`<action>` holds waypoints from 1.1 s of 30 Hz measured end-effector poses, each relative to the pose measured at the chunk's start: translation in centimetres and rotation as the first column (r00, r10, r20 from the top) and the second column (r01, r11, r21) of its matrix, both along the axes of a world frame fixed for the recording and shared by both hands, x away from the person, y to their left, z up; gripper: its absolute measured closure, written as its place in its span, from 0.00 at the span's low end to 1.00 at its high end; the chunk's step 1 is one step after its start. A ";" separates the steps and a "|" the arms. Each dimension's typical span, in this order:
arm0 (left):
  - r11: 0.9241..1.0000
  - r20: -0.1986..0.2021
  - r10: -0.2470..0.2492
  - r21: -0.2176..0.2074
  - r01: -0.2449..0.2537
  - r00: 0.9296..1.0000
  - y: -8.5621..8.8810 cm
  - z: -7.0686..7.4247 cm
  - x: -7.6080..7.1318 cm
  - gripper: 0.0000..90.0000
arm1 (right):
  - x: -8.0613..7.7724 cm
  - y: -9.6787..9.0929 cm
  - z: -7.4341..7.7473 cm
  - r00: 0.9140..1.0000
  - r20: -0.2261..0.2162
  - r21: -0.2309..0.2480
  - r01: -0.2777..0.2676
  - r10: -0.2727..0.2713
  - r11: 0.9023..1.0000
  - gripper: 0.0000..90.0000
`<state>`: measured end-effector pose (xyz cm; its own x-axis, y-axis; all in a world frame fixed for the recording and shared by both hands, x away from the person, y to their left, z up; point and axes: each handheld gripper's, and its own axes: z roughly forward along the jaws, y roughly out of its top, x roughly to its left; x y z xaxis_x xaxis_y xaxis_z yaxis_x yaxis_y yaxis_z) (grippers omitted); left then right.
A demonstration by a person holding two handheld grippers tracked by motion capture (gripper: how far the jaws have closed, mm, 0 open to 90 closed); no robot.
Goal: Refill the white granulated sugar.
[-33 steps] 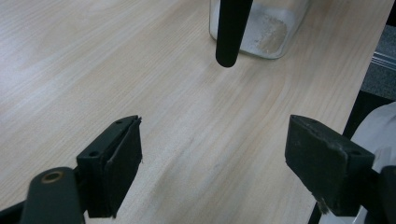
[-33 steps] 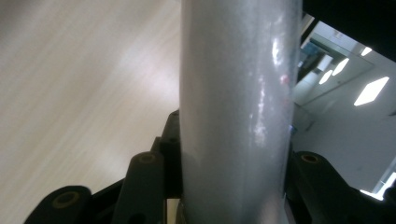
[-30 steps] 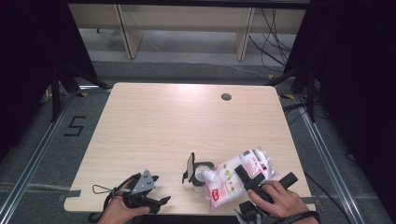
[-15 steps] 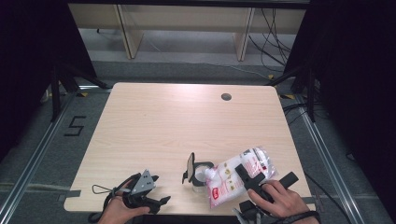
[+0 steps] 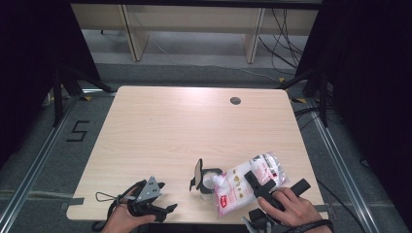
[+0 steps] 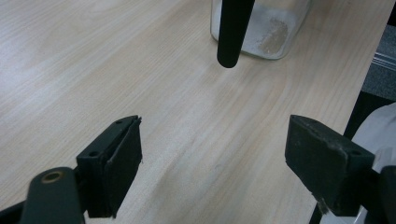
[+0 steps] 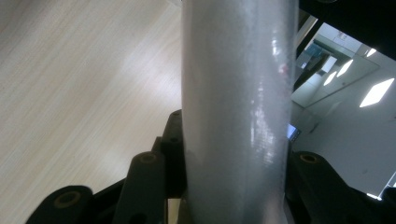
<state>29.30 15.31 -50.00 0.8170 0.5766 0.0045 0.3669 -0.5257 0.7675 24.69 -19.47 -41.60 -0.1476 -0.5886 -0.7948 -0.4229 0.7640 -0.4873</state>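
Nothing has shifted since the earlier frames. Beyond both grippers, the table [image 5: 184,131] lies open. The right gripper [image 5: 262,187] clamps a white bag [image 5: 245,182], its red label unreadable, tilted at a glass jar [image 5: 210,182]. The left gripper [image 5: 163,209] rests wide open, holding nothing, left of the jar.

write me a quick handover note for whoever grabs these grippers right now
Right gripper: shut on the white bag, tipped toward the jar.
Left gripper: open, nothing between its jaws, resting near the table's front edge.
Jar: open, lid flipped up, a little white powder at the bottom.
Done: bag gripped and brought to the jar.
Left, probably: pour, set the bag down, close the lid.
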 end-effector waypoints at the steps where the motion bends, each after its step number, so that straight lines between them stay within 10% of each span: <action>1: 1.000 -0.002 0.006 -0.003 -0.006 1.000 0.0 0.0 0.0 0.21 | 0.0 0.0 0.0 1.000 -0.003 0.002 0.002 -0.002 1.000 0.70; 33: 1.000 0.000 0.007 0.002 -0.007 1.000 0.0 0.0 0.0 0.20 | 0.2 0.0 0.0 1.000 -0.007 -0.009 -0.009 0.009 1.000 0.71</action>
